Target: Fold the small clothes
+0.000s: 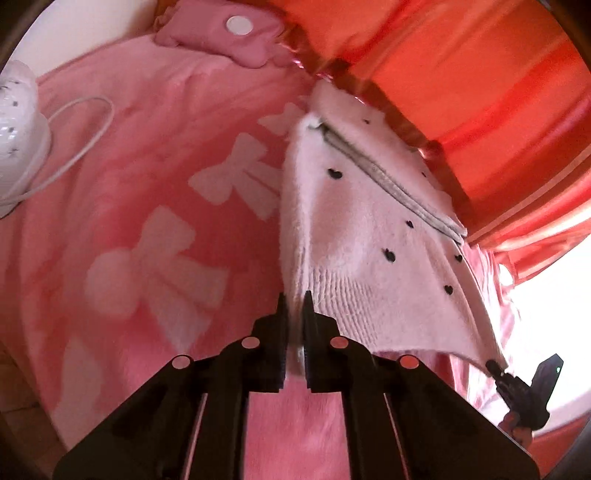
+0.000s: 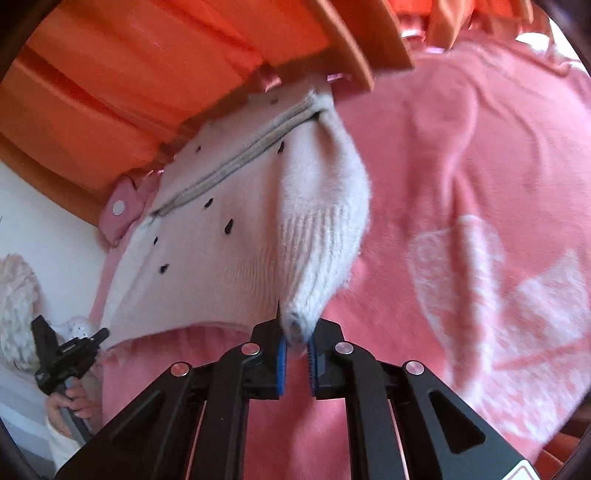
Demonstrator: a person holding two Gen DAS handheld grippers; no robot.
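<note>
A small pale pink knit sweater point(image 1: 362, 229) with black heart dots and a grey zip band hangs stretched above the pink blanket point(image 1: 147, 192). My left gripper point(image 1: 295, 314) is shut on its ribbed hem corner. My right gripper point(image 2: 295, 332) is shut on the other hem corner of the sweater point(image 2: 229, 236). Each gripper shows in the other's view: the right one point(image 1: 517, 384) at lower right, the left one point(image 2: 70, 354) at lower left with the hand that holds it.
The pink blanket with white bows point(image 2: 480, 258) covers the surface. A pink pillow point(image 1: 229, 33) lies at the far end. A white fan with a cable point(image 1: 18, 114) stands at left. Orange curtains point(image 1: 480, 92) hang behind the sweater.
</note>
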